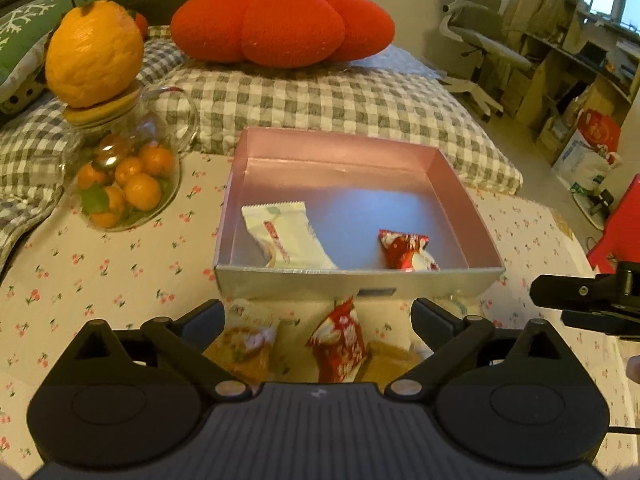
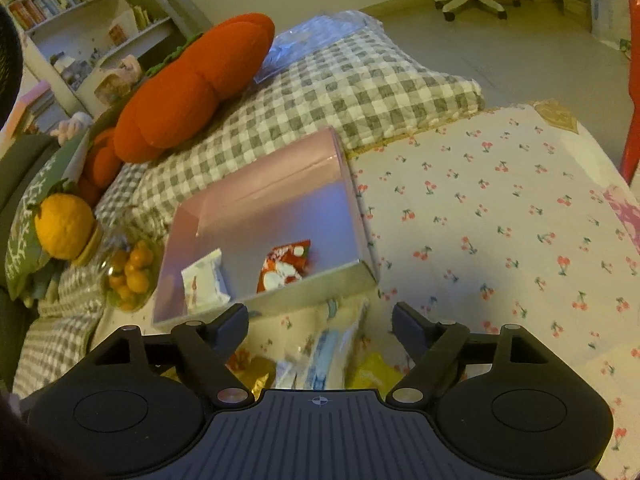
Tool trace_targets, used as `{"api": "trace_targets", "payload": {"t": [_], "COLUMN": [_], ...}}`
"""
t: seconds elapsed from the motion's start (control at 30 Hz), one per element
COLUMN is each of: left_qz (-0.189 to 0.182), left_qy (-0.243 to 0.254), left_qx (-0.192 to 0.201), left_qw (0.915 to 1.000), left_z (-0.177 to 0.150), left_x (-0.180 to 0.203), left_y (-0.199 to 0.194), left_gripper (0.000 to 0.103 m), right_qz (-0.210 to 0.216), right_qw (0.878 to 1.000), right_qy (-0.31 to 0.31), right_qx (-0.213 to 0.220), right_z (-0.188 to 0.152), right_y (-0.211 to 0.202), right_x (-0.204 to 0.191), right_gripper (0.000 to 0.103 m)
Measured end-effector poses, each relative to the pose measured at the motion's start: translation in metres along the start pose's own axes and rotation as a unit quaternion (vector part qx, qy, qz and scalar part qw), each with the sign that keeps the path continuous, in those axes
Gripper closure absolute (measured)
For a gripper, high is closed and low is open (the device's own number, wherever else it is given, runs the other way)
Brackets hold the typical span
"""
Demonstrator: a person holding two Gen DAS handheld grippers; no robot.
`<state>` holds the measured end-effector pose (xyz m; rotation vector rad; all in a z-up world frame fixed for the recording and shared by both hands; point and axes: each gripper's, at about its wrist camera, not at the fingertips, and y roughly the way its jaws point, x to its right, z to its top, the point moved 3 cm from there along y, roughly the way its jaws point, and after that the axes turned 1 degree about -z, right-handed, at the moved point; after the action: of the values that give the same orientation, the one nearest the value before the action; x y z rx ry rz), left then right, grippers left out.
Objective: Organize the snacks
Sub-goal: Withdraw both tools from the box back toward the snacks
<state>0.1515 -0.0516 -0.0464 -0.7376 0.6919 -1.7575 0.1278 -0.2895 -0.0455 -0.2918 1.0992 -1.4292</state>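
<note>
A pink box (image 1: 340, 148) (image 2: 280, 164) stands on the cherry-print cloth. Inside lie a white snack packet (image 1: 284, 236) (image 2: 204, 284) and a red snack packet (image 1: 404, 248) (image 2: 284, 264). My left gripper (image 1: 318, 316) is open, low over loose snacks in front of the box: a red packet (image 1: 340, 340) between its fingers, an orange-and-white packet (image 1: 244, 344) at left, a tan one (image 1: 392, 360) at right. My right gripper (image 2: 320, 320) is open above a blurred heap of blue-white (image 2: 320, 356) and yellow (image 2: 372, 372) packets. The right gripper's finger (image 1: 576, 292) shows at the left view's right edge.
A glass jar of small oranges (image 1: 124, 184) (image 2: 128, 276) with a large orange fruit (image 1: 94, 52) on its lid stands left of the box. A red pumpkin cushion (image 1: 284, 24) (image 2: 192, 92) lies on a grey checked quilt (image 1: 320, 100) behind. Cherry-print cloth (image 2: 500, 220) spreads right.
</note>
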Motion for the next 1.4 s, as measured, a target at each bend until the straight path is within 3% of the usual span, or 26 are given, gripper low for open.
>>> {"api": "trace_targets", "payload": {"t": [0.77,1.27,1.4], "left_qz": [0.007,0.02,0.02], "left_qy": [-0.004,0.01,0.012], "left_qx": [-0.024,-0.059,-0.068], "left_qw": [0.9997,0.998,0.9974], "left_z": [-0.035,-0.053,-0.054], "left_x": [-0.04,-0.068,-0.073], "left_y": [-0.046,-0.039,-0.033], "left_gripper": [0.001,0.002,0.008], "right_qz": [-0.018,-0.045,-0.06], "right_qw": [0.997,0.995,0.993], "right_qy": [-0.049,-0.043,-0.048], "right_qx": [-0.049,-0.078,-0.089], "right_z": [-0.046,-0.058,-0.061], "right_y": [-0.038,-0.021,-0.008], "right_x": [-0.002,0.003,0.004], "right_gripper": [0.022,0.022,0.022]}}
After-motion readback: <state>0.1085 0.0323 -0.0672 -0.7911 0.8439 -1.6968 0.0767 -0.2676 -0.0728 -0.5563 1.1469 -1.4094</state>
